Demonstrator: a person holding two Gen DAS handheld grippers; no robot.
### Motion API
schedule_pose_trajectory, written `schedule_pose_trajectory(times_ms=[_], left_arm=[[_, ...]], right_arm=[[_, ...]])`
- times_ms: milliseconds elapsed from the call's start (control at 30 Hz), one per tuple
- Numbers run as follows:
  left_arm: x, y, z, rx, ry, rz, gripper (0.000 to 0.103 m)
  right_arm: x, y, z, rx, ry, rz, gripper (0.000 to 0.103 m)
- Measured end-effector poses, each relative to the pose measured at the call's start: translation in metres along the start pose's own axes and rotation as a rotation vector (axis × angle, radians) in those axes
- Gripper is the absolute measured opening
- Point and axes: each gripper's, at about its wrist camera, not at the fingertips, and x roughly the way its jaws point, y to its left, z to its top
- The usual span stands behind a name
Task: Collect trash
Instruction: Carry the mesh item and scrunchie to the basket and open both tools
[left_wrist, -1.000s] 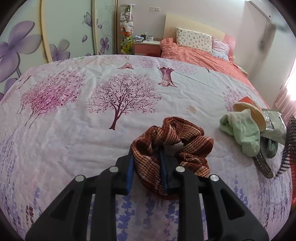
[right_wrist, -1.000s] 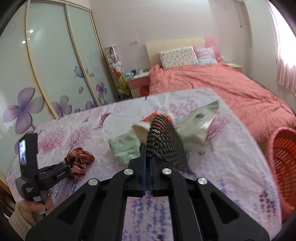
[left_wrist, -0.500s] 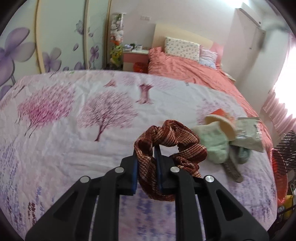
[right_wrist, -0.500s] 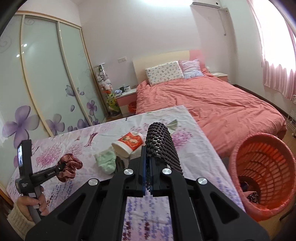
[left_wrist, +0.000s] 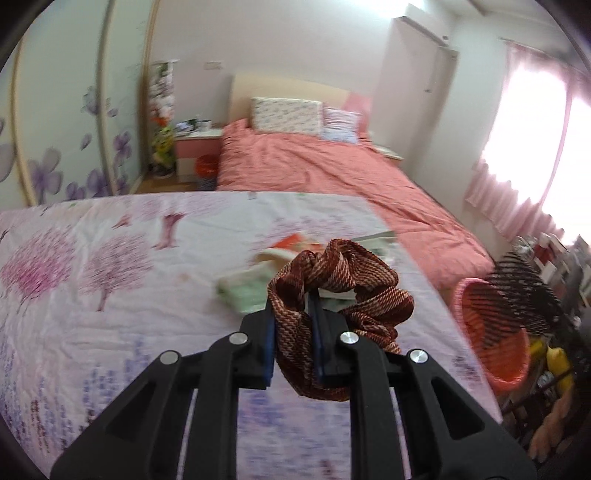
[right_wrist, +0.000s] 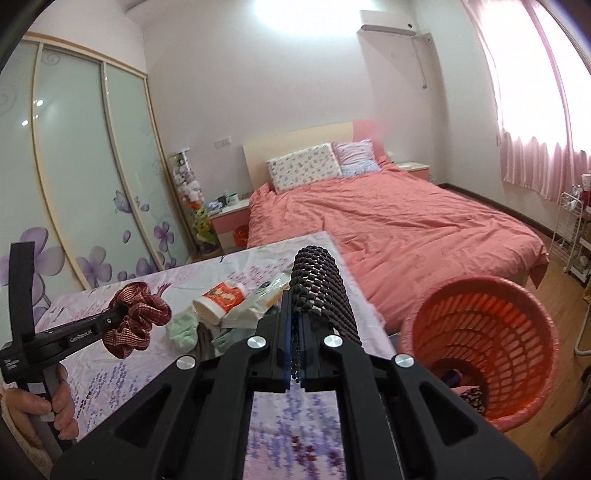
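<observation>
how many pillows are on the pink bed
2: a floral pillow against the headboard, and a striped pillow right beside it on the window side. More could be hidden behind them.

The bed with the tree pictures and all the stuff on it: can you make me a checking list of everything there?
Surface: bedspread printed with pink trees, rumpled.
Job's things: red-brown scrunchie lifted off the bedspread; black bumpy mesh piece held up near the orange basket, which stands on the floor with a few things already inside.
Clutter: green sock, red-and-white cup on its side and a plastic wrapper in one pile.
Grippers: left hand-held gripper shut on the scrunchie, its jaws just closed further; right hand-held gripper shut on the mesh piece.
Cables: nothing seen.
Surroundings: pink bed, flowered wardrobe doors, pink curtains.
</observation>
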Motion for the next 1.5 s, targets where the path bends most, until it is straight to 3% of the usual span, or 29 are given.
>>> schedule_pose_trajectory(times_ms=[533,900,1033,1100,1233,1500], left_arm=[[0.026,-0.151,-0.004,0.143,0.029,-0.223,0.017],[0.085,-0.228,-0.017,0.201,0.129,-0.311,0.017],[0.111,-0.256,-0.021,0.229,0.175,-0.327,0.025],[0.122,-0.264,-0.023,0.240,0.201,-0.331,0.029],[0.141,-0.266,-0.031,0.247,0.234,-0.315,0.040],[0.144,-0.240,-0.035,0.236,0.231,-0.246,0.049]], right_arm=[[-0.036,-0.084,0.009,0.095,-0.102,-0.131,0.003],[-0.023,-0.154,0.006,0.230,-0.080,-0.183,0.003],[-0.011,-0.177,0.005,0.281,-0.052,-0.170,0.003],[-0.004,-0.190,0.003,0.329,-0.017,-0.141,0.006],[0.010,-0.202,-0.006,0.369,0.039,-0.143,0.025],[0.014,-0.193,-0.016,0.322,0.083,-0.188,0.028]])
